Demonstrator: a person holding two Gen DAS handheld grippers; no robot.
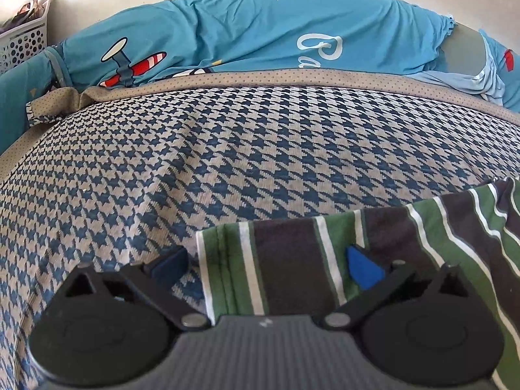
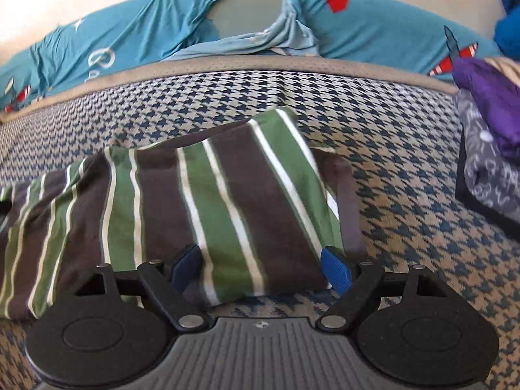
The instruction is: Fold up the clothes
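Both grippers, left gripper (image 1: 268, 261) and right gripper (image 2: 261, 265), hover with jaws wide over the striped garment (image 2: 208, 195) lying on the bed (image 1: 162, 149). Risk: pinching only the top layer, so the fold drags crooked.

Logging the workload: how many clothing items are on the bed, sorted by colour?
Green-brown-white striped: 1, striped garment
Purple: 1, purple garment
Grey patterned: 1, grey garment
Light blue, by the pillows: 1, light blue cloth
Total: 4
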